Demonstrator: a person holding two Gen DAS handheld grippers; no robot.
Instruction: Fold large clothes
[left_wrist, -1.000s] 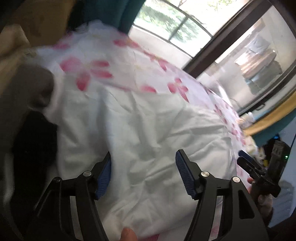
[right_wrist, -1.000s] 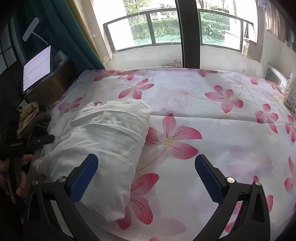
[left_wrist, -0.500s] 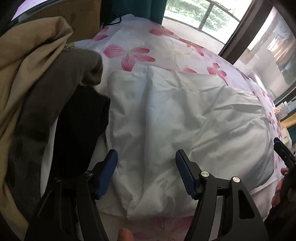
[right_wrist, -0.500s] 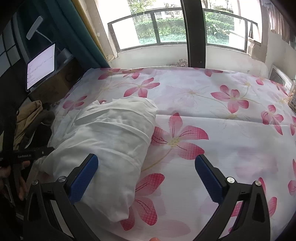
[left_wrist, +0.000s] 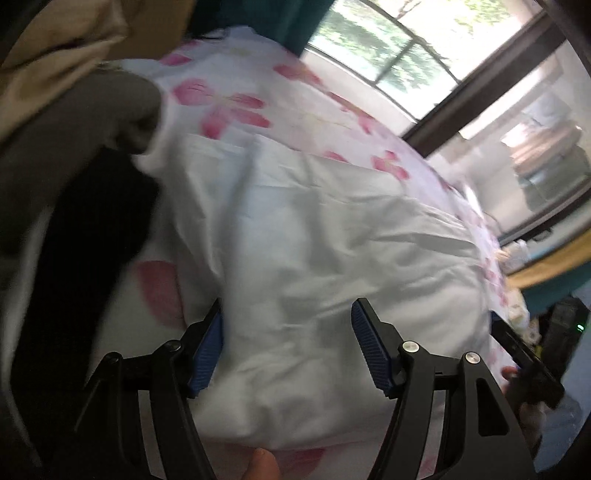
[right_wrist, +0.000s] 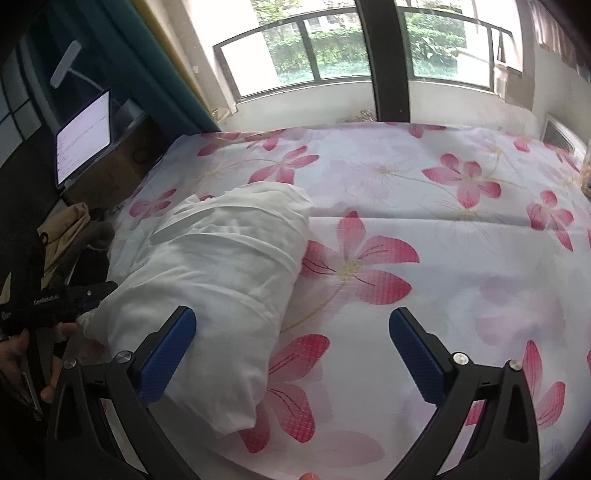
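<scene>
A folded white garment (right_wrist: 221, 269) lies in a thick bundle on the left part of the flowered bed sheet (right_wrist: 461, 258). It fills the left wrist view (left_wrist: 325, 251). My left gripper (left_wrist: 286, 347) is open, its fingers astride the bundle's near end; I cannot tell whether they touch the cloth. It shows in the right wrist view (right_wrist: 74, 295) at the bundle's left edge. My right gripper (right_wrist: 291, 350) is open and empty above the bed's near edge, its left finger over the bundle's right side. It also shows in the left wrist view (left_wrist: 528, 358) at the far right.
A pile of tan, grey and black clothes (left_wrist: 66, 155) lies left of the bundle, also seen in the right wrist view (right_wrist: 74, 236). A lit tablet (right_wrist: 83, 138) stands on a box at the bed's far left. Windows (right_wrist: 332, 44) run behind the bed.
The left gripper has swung to the right and closer over the white bundle, which lies where it was. The right gripper has barely moved.
</scene>
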